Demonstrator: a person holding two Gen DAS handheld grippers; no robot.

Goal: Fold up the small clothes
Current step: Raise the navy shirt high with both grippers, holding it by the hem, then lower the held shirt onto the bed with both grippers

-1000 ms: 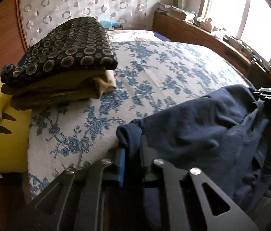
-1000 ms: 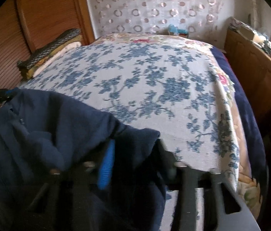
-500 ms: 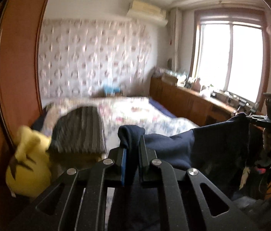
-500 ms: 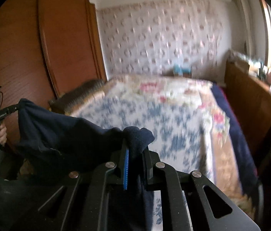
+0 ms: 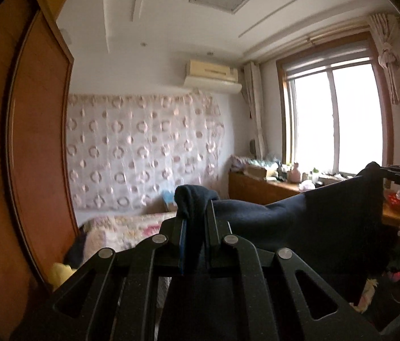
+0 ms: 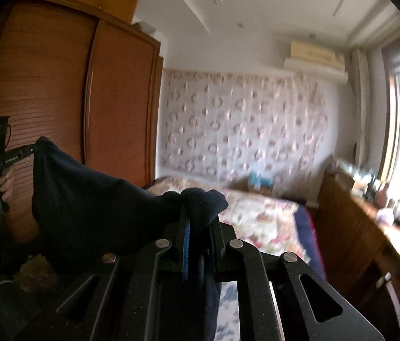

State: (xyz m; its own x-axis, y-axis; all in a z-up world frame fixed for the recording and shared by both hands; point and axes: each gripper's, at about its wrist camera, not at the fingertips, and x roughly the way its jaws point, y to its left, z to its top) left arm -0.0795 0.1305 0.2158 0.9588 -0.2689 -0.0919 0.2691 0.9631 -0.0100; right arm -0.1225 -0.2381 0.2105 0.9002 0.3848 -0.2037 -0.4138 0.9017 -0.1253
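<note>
A dark navy garment hangs stretched in the air between my two grippers, high above the bed. My left gripper is shut on one corner of it, with cloth bunched above the jaws. My right gripper is shut on the other corner. The garment spans left in the right wrist view to the left gripper. The right gripper shows at the far right of the left wrist view. The garment's lower part is hidden below both views.
The floral bed lies below and ahead. A wooden wardrobe stands at the left. A wooden sideboard with clutter runs under the window. A yellow plush sits low at the left.
Both grippers have lifted the navy garment off the bed and raised it high. The views have tilted up from the bedspread to the wall and ceiling. The folded stack has dropped out of view.
</note>
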